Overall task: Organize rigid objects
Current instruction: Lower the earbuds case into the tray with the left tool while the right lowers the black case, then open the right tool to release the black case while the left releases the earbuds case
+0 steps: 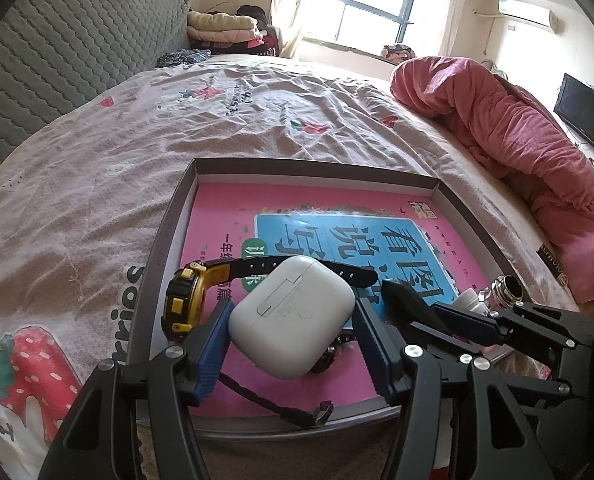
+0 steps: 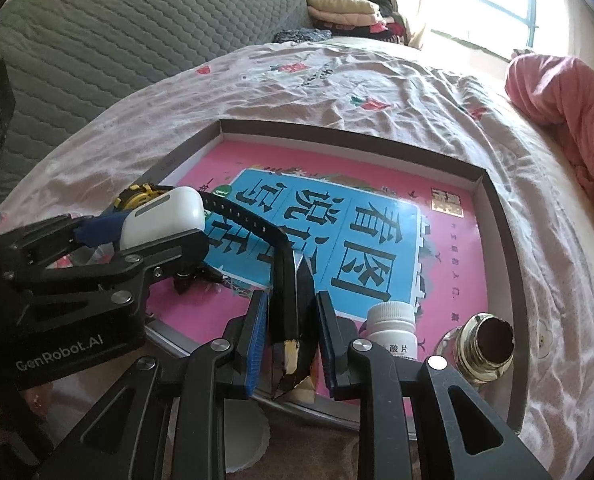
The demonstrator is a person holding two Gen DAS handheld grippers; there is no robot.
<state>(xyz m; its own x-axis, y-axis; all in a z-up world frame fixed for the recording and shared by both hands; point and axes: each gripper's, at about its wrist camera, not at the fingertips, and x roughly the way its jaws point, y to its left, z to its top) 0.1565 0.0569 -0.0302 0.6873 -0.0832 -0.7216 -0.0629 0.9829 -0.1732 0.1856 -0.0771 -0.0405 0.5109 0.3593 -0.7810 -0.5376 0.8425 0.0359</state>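
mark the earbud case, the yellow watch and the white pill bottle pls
earbud case (image 1: 293,316), left wrist view, on its white back below the hinge.
yellow watch (image 1: 183,300), left wrist view, on the yellow and black body.
white pill bottle (image 2: 391,330), right wrist view, just below the ribbed cap.

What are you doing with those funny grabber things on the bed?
A person is tidying small things into a shallow box on the bed, using tongs in each hand. The left tongs hold a white earbud case over the pink book lying in the box. The right tongs pinch a folded black object. A yellow watch, a white pill bottle and a metal bottle are already in the box.
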